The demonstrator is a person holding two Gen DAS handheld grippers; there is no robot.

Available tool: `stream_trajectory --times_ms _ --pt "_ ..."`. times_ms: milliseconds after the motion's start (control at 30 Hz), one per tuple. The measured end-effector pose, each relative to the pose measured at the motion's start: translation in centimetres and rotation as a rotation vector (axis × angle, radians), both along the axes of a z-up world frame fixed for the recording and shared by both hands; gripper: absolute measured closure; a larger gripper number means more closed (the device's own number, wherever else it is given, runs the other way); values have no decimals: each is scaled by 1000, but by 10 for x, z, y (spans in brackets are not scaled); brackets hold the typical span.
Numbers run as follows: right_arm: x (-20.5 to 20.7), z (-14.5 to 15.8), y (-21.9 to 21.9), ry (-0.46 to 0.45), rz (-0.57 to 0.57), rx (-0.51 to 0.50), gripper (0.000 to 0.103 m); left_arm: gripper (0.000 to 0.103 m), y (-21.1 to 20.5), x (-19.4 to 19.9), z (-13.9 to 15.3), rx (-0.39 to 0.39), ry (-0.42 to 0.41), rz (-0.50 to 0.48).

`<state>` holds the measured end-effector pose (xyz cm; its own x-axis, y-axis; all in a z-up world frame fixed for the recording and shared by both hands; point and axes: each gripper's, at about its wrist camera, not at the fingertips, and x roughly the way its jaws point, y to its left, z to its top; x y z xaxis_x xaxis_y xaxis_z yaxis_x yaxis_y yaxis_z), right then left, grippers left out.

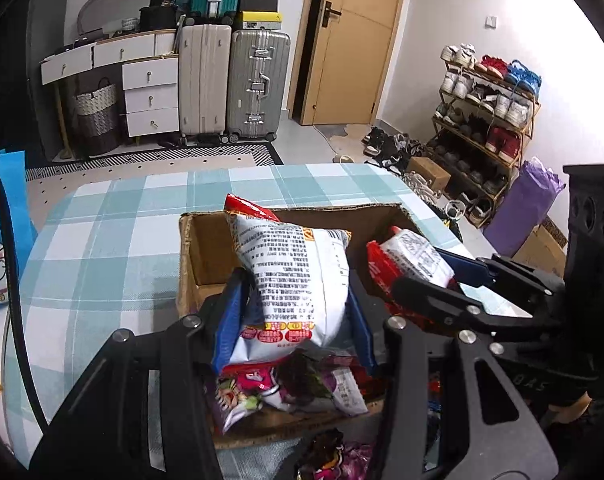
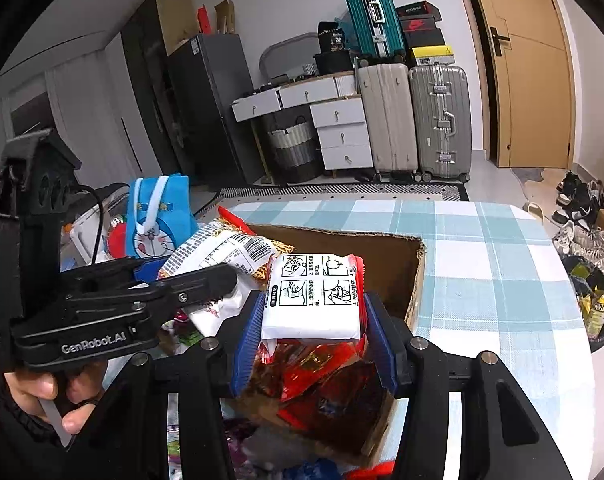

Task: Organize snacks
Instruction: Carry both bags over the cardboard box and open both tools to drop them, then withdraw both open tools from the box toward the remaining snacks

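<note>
Your cardboard box [image 1: 205, 248] sits open on the checked worktop [image 1: 101, 240], brown walls up, already carrying bright purple and red snack packs [image 1: 334, 384] at its near end. Over it, your left hand-held gripper [image 1: 293, 320] is clamped on a puffy white snack bag [image 1: 297, 280], printed with dense black text and edged in red, the blue pads pressing its lower sides while the bag stands upright above the box. Beside it, your right hand-held gripper [image 2: 312, 320] is squeezing a smaller white noodle packet [image 2: 314, 296], red-edged with four instruction drawings on its face, pinched between both pads over the box's red wrappers [image 2: 322, 380].
</note>
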<state>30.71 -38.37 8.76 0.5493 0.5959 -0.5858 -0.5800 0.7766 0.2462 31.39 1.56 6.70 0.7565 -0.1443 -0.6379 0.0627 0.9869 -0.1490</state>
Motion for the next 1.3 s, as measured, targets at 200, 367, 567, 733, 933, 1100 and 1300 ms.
stream_trajectory --times_ms 200,367,567,733,933,1100,1300 --pt "14 -12 6 2 0 -22 53 58 -4 20 -10 19 16 -15" --pt "18 -14 9 -19 1 -50 53 58 -1 32 -16 22 28 -2" --pt "16 -16 12 -53 6 -80 53 57 2 45 -29 39 68 5" --pt "18 -16 12 -52 12 -82 50 53 6 46 -34 19 86 23" --pt "-2 -2 1 -100 9 -61 35 17 9 22 -22 9 53 18" --pt "-33 8 -21 -103 1 -66 7 1 19 -11 -11 -43 42 43" --pt "-61 5 -50 -32 0 -65 0 1 28 -65 2 -65 -11 65"
